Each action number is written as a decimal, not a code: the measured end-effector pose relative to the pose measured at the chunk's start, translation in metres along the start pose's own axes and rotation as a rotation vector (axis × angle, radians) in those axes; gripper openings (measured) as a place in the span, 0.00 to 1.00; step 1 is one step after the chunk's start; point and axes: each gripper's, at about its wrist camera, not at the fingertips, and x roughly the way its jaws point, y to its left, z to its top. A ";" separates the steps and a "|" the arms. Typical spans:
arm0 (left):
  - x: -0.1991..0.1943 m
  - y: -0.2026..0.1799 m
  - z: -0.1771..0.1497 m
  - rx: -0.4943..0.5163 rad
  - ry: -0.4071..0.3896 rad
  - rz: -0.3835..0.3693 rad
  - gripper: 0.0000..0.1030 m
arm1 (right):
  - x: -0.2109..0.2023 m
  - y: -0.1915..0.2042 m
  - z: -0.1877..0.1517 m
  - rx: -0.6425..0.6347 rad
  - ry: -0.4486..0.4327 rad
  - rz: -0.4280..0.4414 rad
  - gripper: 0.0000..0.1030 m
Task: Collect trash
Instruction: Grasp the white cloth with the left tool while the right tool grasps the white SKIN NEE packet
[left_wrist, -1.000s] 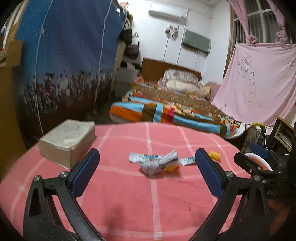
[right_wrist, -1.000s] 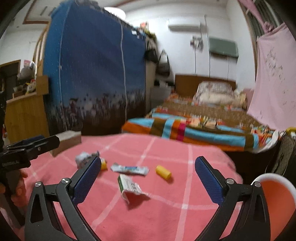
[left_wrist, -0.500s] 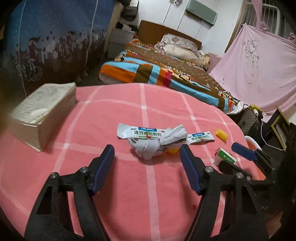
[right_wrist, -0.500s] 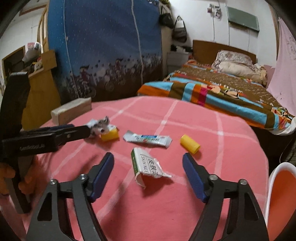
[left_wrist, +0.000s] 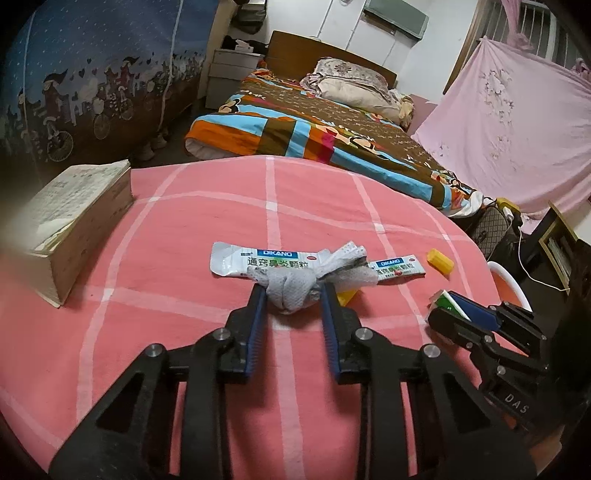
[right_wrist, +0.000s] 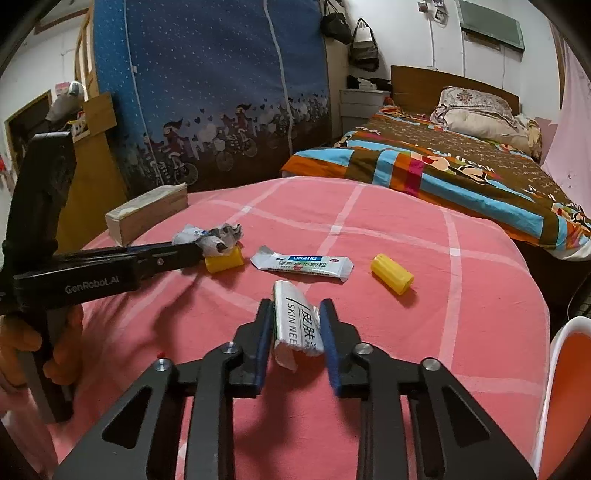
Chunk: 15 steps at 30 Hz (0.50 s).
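On the pink checked table (left_wrist: 177, 332) my left gripper (left_wrist: 292, 295) is closing, and its blue pads press both sides of a grey crumpled wad (left_wrist: 291, 286). The wad lies across a silver sachet (left_wrist: 251, 262), with a yellow cap (left_wrist: 347, 295) tucked beside it. In the right wrist view my right gripper (right_wrist: 296, 310) is closing too, its pads against a torn white carton (right_wrist: 295, 325). A second sachet (right_wrist: 303, 264) and a loose yellow cap (right_wrist: 391, 278) lie just beyond it. The left gripper (right_wrist: 201, 253) comes in from the left, held by an orange-gloved hand (right_wrist: 22, 339).
A thick book (left_wrist: 74, 218) lies at the table's left edge. An orange bin with a white rim (right_wrist: 569, 387) stands off the table's right side. A bed (left_wrist: 332, 140) with a striped cover is behind the table, and a blue wardrobe cover (right_wrist: 207, 92) to the left.
Both grippers tipped down toward the table and went from wide open to closed, the left around the grey wad, the right around the white carton.
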 end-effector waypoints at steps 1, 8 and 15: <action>-0.001 0.000 0.000 0.002 -0.002 0.000 0.09 | -0.001 0.000 0.000 0.001 -0.004 -0.002 0.17; -0.013 -0.003 -0.002 0.025 -0.072 -0.004 0.08 | -0.009 -0.005 0.000 0.025 -0.049 0.000 0.14; -0.043 -0.016 -0.009 0.101 -0.231 0.005 0.08 | -0.028 -0.011 -0.002 0.049 -0.150 -0.002 0.14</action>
